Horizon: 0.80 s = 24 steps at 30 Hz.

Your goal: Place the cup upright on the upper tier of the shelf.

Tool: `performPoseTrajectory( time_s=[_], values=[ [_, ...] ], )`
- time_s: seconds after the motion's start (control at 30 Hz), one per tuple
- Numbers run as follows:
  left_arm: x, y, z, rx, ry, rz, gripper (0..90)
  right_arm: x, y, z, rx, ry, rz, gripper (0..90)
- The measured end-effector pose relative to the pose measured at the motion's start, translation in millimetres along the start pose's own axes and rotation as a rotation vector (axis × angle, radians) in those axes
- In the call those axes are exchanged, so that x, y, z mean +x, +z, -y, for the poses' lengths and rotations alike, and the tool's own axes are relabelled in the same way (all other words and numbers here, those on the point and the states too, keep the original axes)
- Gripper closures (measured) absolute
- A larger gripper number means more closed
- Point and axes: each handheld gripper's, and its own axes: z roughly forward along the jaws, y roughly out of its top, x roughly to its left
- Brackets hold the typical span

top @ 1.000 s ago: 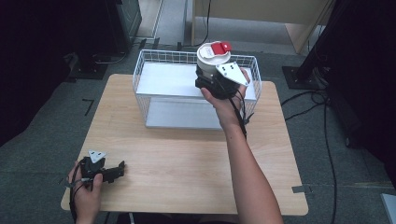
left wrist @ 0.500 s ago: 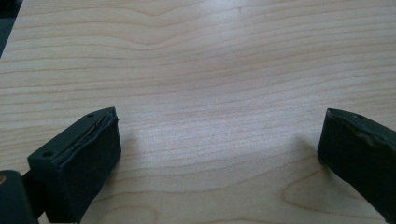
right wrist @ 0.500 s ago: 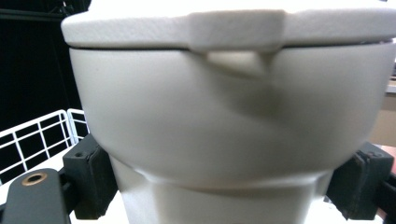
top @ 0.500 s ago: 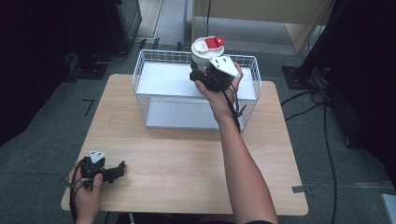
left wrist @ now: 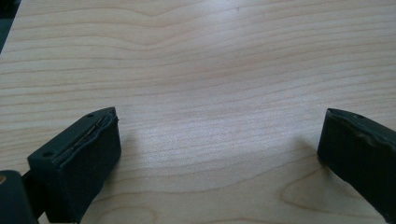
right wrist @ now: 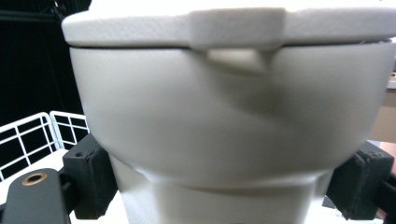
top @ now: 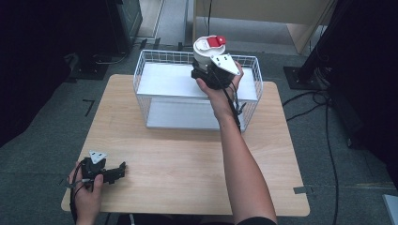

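Reference landmark: the white wire basket [top: 141, 75] at the far side of the wooden table [top: 187, 159].

Left gripper [top: 117, 171]: positioned well apart from the basket, at the table's near left corner, resting low over the wood in the person's left hand [top: 84, 194]. In the left gripper view, the jaws stand wide apart, with bare table surface [left wrist: 201, 93] between them. No object lies between or against the fingers [left wrist: 79, 154].

Basket: it stands on the table, and pale flat panels lie inside it.

White container [top: 205, 52]: a round, lidded vessel with a red tab [top: 216, 41] on its lid, held above the basket's far rim, right of the basket's centre. It sits upright.

Right gripper [top: 204, 75]: raised over the basket's right half in the person's right hand [top: 220, 89]. The jaws are closed on the container's lower body. In the right gripper view, the container [right wrist: 224, 130] sits squarely between the two fingers [right wrist: 91, 182], each pad pressed against a side of its narrower base, below the wider upper body and lid edge. Basket wire [right wrist: 28, 135] appears behind, to the lower left.
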Motion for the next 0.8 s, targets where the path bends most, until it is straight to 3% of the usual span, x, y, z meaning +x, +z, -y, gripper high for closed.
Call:
performPoseTrajectory(
  time_s=[0.7, 0.8],
  values=[
    [-0.1, -0.1, 0.0, 0.000, 0.001, 0.000, 0.0, -6.1, -5.6, -1.4, 0.024, 0.016, -0.034, 12.0],
    [-0.1, 0.0, 0.0, 0.000, 0.000, 0.000, 0.0, -6.6, -6.3, -1.8, 0.032, 0.011, -0.031, 8.0]
  ],
)
